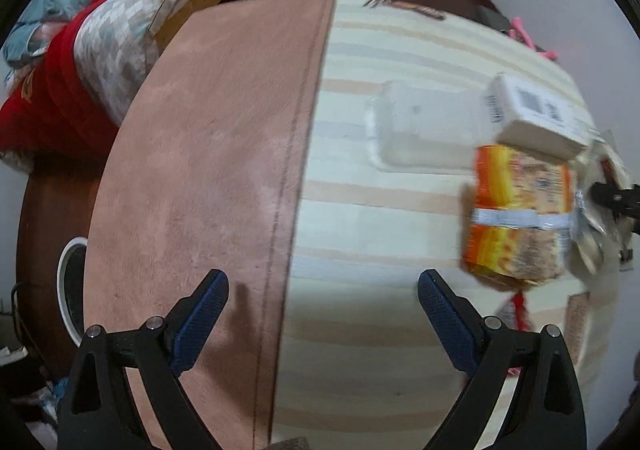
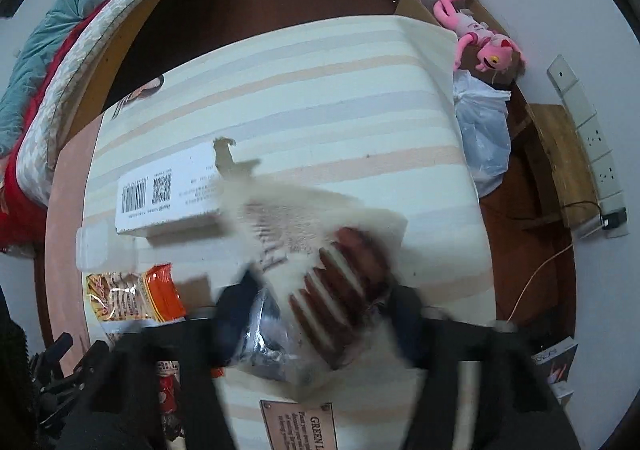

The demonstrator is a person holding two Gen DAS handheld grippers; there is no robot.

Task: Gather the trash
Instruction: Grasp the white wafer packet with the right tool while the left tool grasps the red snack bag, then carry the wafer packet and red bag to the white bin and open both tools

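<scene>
Blue-padded fingers of the left tool sit nearest the lens, spread wide with nothing between them, hovering over the seam where the pink-brown suede half of the surface meets the cream striped fabric half.

Right tool: heavily motion-blurred. A crumpled white-and-silver plastic wrapper with dark red stripes lies between its fingers; the jaws appear closed on it, though the contact itself is smeared. From the left wrist view only the black tip of this tool shows, cut off at the right edge.

Other trash, all on the striped half:
- orange-and-yellow snack packet, near the right edge in the left view, blurred, print unreadable.
- white cardboard box with barcode label, just beyond the packet, one end torn ragged.
- clear plastic tray, beside the box, faint against the stripes.

Off the surface: pink plush toy on a brown cardboard carton; white plastic bag at the far right corner; bed with red and teal bedding to the left.
</scene>
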